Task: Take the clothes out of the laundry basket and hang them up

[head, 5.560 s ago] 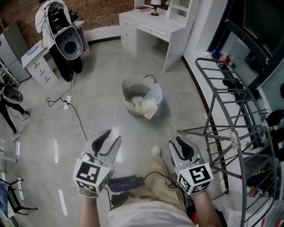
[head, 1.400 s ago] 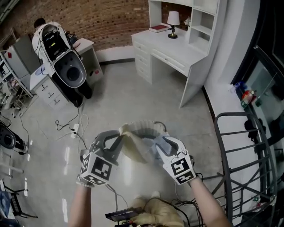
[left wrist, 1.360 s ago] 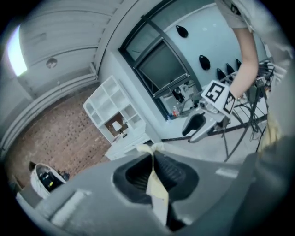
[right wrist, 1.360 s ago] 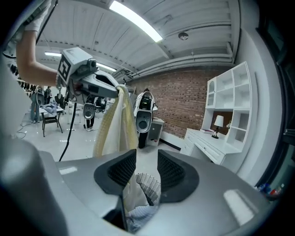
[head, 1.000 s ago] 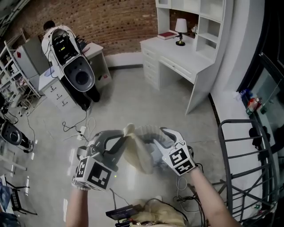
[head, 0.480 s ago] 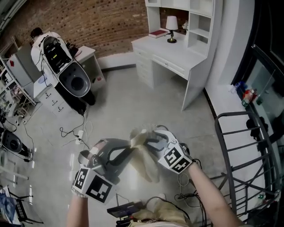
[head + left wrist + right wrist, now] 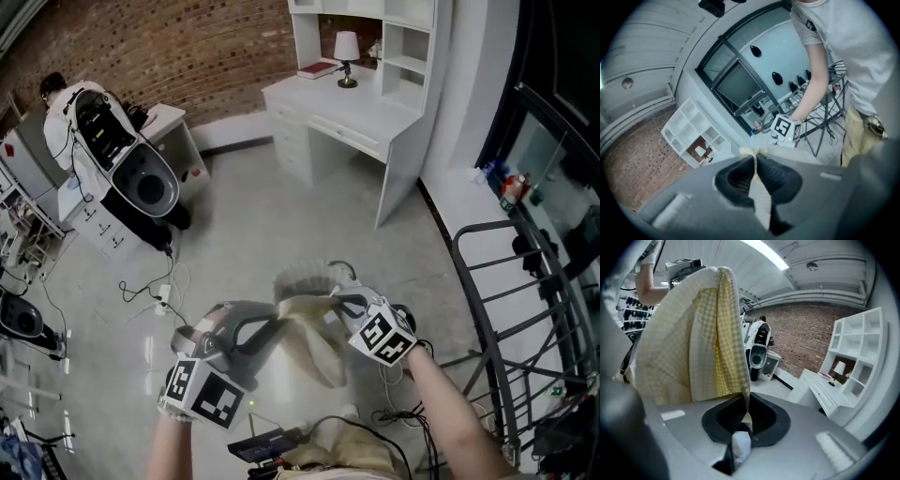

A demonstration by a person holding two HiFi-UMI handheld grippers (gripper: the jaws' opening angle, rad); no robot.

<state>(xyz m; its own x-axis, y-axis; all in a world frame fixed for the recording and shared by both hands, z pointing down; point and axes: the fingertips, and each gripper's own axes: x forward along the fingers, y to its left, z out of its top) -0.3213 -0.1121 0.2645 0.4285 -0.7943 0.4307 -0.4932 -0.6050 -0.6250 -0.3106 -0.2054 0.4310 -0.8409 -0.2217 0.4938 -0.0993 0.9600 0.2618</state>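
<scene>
A pale yellow checked garment [image 7: 314, 345] hangs in the air between my two grippers, over the grey floor. My left gripper [image 7: 275, 317] is shut on a thin fold of it, which shows as a narrow strip [image 7: 760, 197] pinched between the pads. My right gripper [image 7: 330, 303] has just been closing and is shut on the top edge, with the garment [image 7: 693, 343] draped to its left. The right gripper's marker cube [image 7: 785, 131] shows just beyond the left jaws. The laundry basket [image 7: 302, 277] stands on the floor behind the cloth, mostly hidden.
A dark metal drying rack [image 7: 514, 309] stands at the right. A white desk [image 7: 352, 108] with a lamp and shelves is against the brick wall. A black-and-white machine [image 7: 122, 164] stands at the left, with cables [image 7: 161, 292] on the floor.
My right gripper came in beside the left one with its jaws wide, then shut on the garment's top edge. Both hands sank a little, and the cloth now hangs between them.
</scene>
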